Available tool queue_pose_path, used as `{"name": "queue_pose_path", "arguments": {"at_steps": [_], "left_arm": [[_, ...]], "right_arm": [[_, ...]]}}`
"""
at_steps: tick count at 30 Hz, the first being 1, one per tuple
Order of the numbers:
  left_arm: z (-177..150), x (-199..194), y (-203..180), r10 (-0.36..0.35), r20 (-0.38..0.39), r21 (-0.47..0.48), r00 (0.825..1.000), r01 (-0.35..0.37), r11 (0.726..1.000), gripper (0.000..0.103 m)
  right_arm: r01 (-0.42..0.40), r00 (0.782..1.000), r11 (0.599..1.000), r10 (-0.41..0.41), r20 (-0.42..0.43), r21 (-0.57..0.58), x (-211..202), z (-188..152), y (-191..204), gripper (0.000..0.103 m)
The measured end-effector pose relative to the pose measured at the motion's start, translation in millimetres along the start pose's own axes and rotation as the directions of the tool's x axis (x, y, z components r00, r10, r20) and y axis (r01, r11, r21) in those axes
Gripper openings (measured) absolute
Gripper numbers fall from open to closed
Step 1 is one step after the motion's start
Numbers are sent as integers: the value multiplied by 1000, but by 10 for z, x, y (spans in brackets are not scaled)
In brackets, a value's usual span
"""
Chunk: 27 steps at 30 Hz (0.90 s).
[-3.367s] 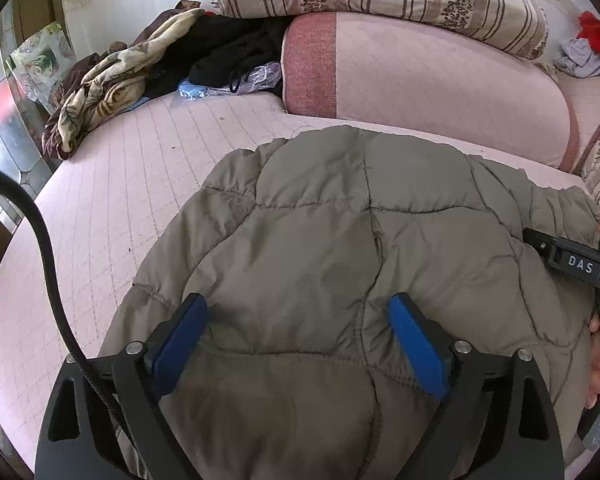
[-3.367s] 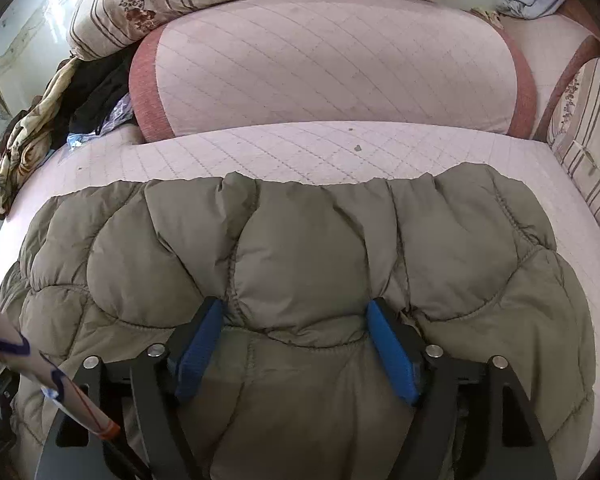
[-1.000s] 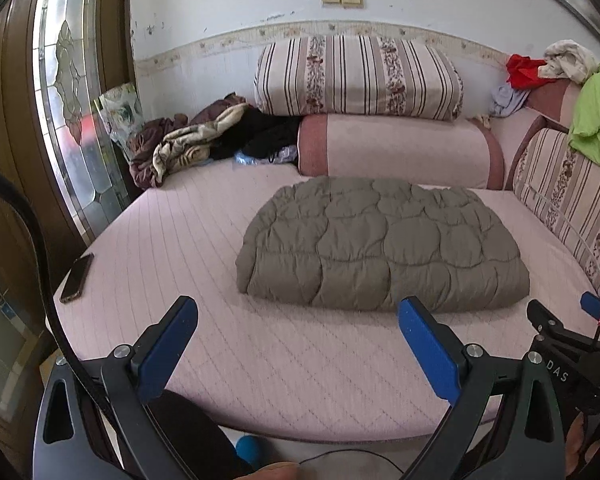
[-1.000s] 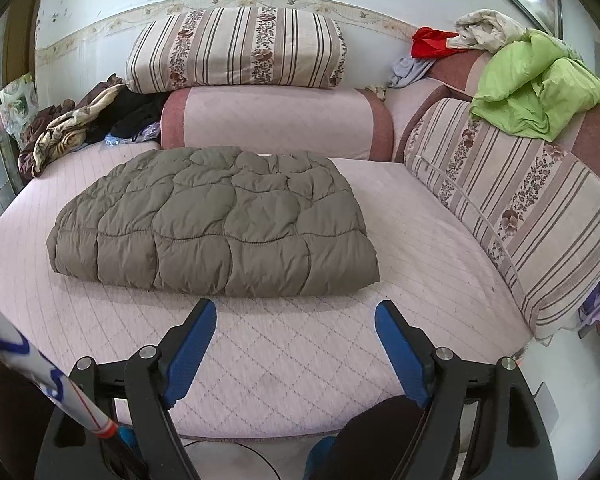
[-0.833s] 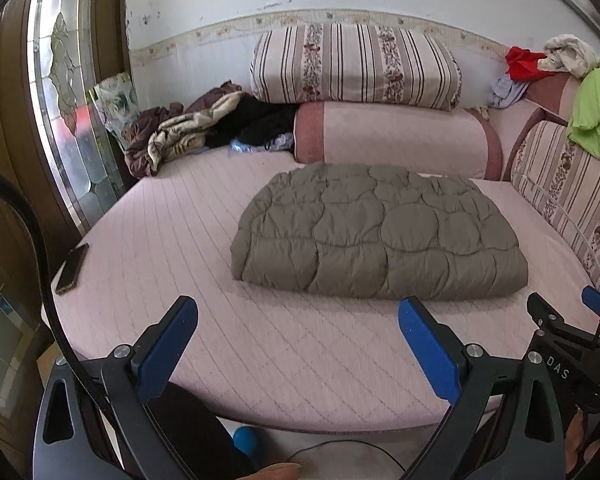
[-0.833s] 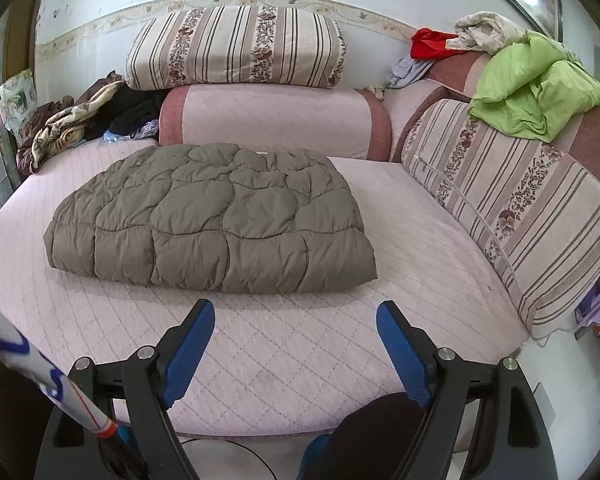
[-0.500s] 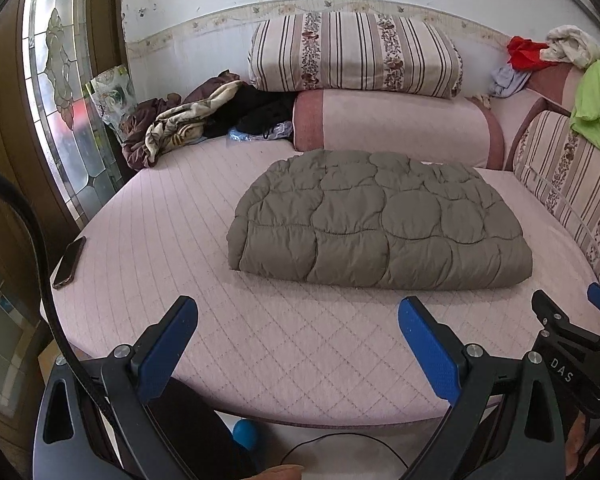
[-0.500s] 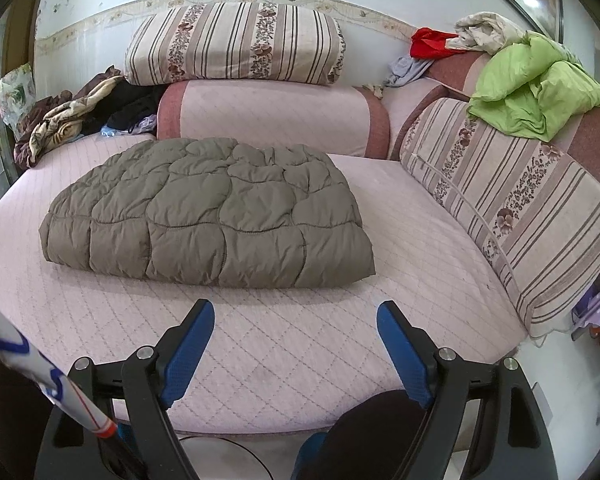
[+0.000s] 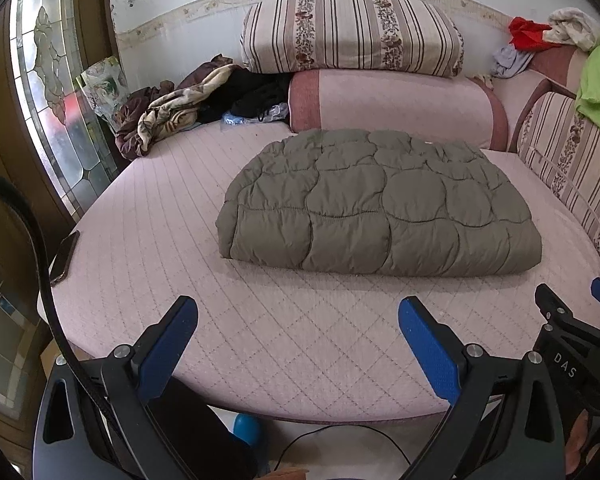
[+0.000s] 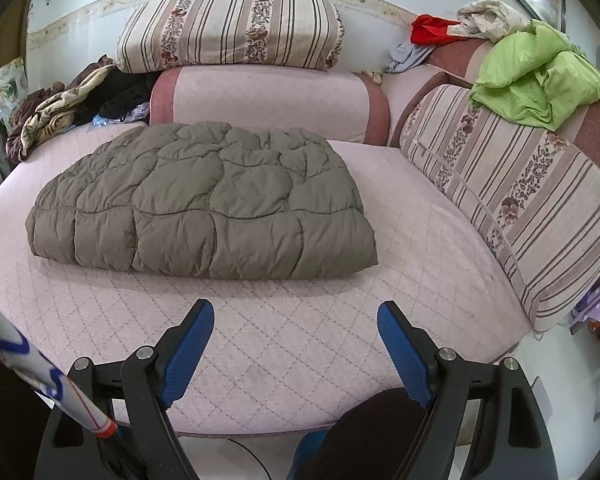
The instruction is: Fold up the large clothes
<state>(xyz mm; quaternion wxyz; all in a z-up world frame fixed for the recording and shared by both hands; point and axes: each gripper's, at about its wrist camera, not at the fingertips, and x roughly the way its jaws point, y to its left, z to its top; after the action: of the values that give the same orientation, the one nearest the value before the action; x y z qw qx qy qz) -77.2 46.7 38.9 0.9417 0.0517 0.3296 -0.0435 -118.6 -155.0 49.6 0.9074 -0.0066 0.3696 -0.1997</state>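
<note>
Left wrist view: the olive-green quilted puffer garment (image 9: 380,204), folded into a thick rectangle, lies on the pink quilted bed (image 9: 260,332), well ahead of the left gripper (image 9: 298,312), whose blue-padded jaws stand spread and empty. Right wrist view: the folded garment (image 10: 204,200) rests mid-bed; the right gripper (image 10: 296,320) hangs with jaws spread wide, holding nothing.

The left gripper (image 9: 298,322) and the right gripper (image 10: 295,326) both point downward, jaws spread wide with nothing between them.
</note>
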Motion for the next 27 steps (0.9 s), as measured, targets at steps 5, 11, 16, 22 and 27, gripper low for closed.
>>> {"name": "queue_pose_path", "arguments": {"at_steps": [5, 11, 16, 22, 27], "left_arm": [[-10, 77, -11, -3, -19, 1, 1000, 3, 1000, 100], [-11, 166, 4, -5, -41, -3, 999, 5, 1000, 100], [-21, 210, 16, -8, -54, -6, 999, 7, 1000, 100], [-19, 289, 51, -16, -73, -17, 997, 15, 1000, 100], [-16, 365, 83, -17, -95, -34, 995, 14, 999, 100]], "right_arm": [[0, 1000, 1000, 0, -12, -7, 58, -5, 32, 87], [3, 1000, 1000, -3, -26, -10, 122, -8, 69, 87], [4, 999, 1000, -4, -34, -12, 151, -9, 115, 87], [3, 999, 1000, -4, -40, -30, 175, -7, 192, 87], [2, 999, 999, -4, -47, -37, 205, -7, 231, 87]]}}
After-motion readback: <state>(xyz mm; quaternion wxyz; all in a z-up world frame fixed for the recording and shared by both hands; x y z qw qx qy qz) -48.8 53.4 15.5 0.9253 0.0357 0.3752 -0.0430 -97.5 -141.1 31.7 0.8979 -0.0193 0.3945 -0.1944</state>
